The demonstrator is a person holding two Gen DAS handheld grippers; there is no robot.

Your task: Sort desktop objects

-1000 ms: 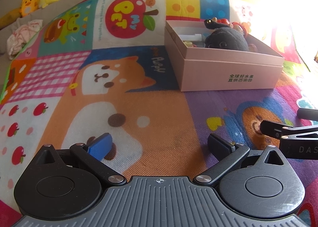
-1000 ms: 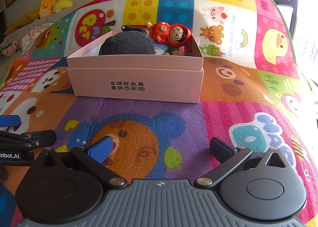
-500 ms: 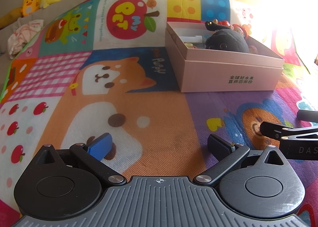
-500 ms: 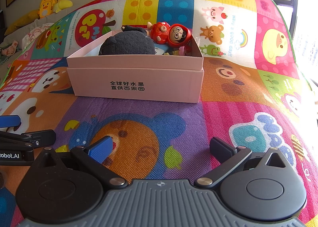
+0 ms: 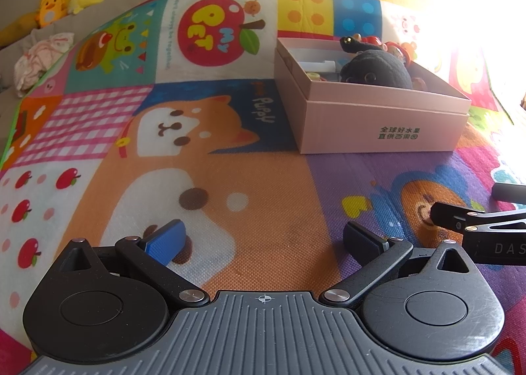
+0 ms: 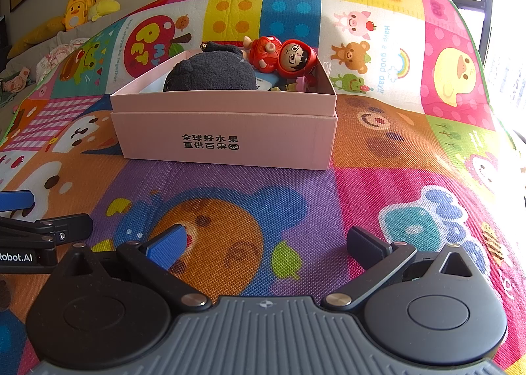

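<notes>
A pink cardboard box [image 6: 227, 138] stands on the colourful play mat [image 6: 378, 184]; it also shows in the left wrist view [image 5: 378, 125]. Inside lie a black plush toy [image 6: 210, 74], a red-hooded doll [image 6: 282, 56] and small items. The plush also shows in the left wrist view [image 5: 378, 69]. My left gripper [image 5: 264, 238] is open and empty, low over the mat, left of the box. My right gripper [image 6: 266, 245] is open and empty, in front of the box. Each gripper's fingers show at the other view's edge.
Yellow plush toys [image 5: 62, 7] and a bundle of cloth [image 5: 42, 56] lie on a sofa beyond the mat's far left edge. Bright window light washes out the right side. Framed pictures hang on the back wall.
The left wrist view has shifted very slightly; the right gripper has not moved. Both grippers stay open and empty.
</notes>
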